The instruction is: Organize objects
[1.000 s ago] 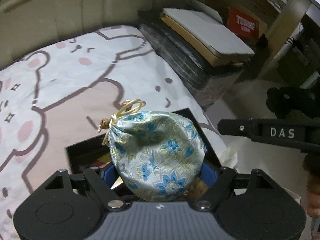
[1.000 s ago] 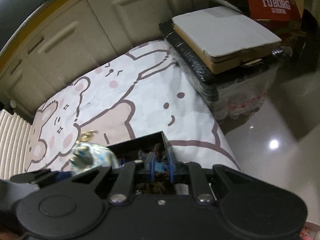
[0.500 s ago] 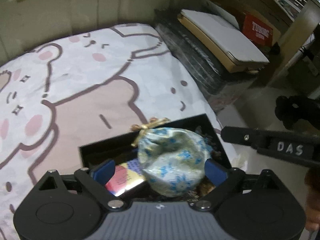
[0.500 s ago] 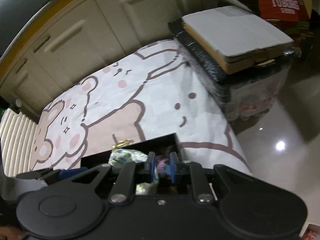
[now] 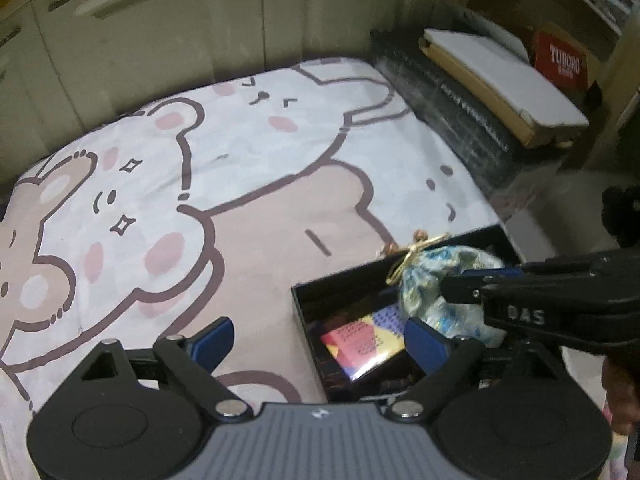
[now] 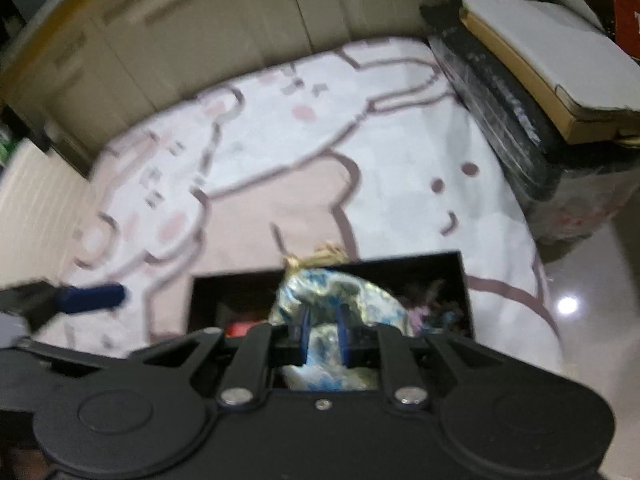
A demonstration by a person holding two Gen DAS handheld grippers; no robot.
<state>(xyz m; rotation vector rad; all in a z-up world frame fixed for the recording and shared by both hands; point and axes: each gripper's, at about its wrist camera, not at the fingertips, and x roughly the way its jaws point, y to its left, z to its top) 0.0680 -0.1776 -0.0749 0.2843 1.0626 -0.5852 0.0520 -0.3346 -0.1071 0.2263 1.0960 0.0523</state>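
**A:** Where's the floral pouch sitting right now? Can it be made out?

**B:** It's seen inside the open black box, toward the box's far right part, with its gold drawstring draped over the back rim. The box itself is parked on the cartoon bedspread, near the bed's edge. A colourful card is also spotted lying flat in the box, just beside the pouch.

**A:** And the tools?

**B:** The left tool is spread wide, jaws closing a little, and nothing is caught between them. One blue pad is hung over the bedspread, the other over the box. The right tool is pulled nearly all the way together, and a fold of the pouch fabric is pinched between its pads in the right wrist view. That frame's pretty blurred though, so how much cloth is gripped can't be told.

**A:** Anything else around?

**B:** A stack of flat cartons wrapped in black is seen past the bed, a red Tuborg box behind it.
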